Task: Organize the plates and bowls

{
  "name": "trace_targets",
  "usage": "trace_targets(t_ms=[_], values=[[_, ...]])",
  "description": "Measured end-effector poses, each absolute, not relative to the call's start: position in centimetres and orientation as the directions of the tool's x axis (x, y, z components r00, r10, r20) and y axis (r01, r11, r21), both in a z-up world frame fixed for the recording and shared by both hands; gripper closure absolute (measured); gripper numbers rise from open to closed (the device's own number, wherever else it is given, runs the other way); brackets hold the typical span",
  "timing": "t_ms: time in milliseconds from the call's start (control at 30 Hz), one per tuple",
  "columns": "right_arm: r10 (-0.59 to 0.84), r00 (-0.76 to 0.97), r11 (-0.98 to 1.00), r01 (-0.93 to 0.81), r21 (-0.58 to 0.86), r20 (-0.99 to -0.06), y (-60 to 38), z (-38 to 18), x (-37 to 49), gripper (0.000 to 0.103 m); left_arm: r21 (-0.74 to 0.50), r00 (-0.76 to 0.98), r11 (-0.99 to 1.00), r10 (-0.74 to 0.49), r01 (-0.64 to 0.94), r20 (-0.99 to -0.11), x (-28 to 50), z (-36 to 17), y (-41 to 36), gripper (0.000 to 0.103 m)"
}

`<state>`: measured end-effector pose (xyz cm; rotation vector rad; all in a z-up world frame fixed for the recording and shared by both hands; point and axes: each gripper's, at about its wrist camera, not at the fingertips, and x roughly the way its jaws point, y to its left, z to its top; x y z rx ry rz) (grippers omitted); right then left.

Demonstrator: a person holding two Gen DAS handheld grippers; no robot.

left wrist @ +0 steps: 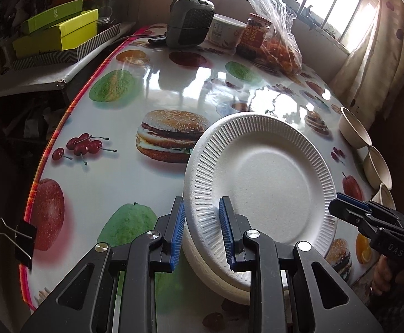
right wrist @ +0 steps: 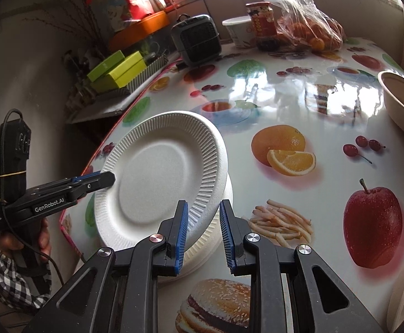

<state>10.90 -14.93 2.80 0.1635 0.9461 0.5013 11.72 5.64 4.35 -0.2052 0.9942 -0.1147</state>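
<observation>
A white ribbed paper plate (left wrist: 265, 177) lies tilted on top of a stack of white plates (left wrist: 218, 274) near the table's front edge. My left gripper (left wrist: 202, 208) straddles the top plate's near rim, one finger under and one over, with a gap still showing. In the right wrist view the same plate (right wrist: 157, 180) sits on the stack (right wrist: 204, 247). My right gripper (right wrist: 203, 211) is open around the plate's right rim. The left gripper (right wrist: 102, 179) reaches the plate's left rim there. Beige bowls (left wrist: 354, 130) line the table's right edge.
A table (left wrist: 174, 83) with fruit and burger prints carries a small grey fan (left wrist: 191, 22), a white cup (left wrist: 224, 32), a jar (left wrist: 254, 36) and a plastic bag of oranges (left wrist: 282, 50) at the far end. Yellow-green boxes (left wrist: 55, 32) sit on a shelf at left. A binder clip (left wrist: 21, 236) grips the table edge.
</observation>
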Motion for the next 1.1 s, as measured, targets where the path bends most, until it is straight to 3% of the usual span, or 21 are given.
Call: trace_targets(t_ms=[1100], values=[[0.450,0.470,0.888,-0.322,0.327,-0.759,-14.6,1.5,9.7,0.079,-0.200,0.519,0.980,-0.169,-0.003,-0.838,10.5,3.1,5.0,0.076]])
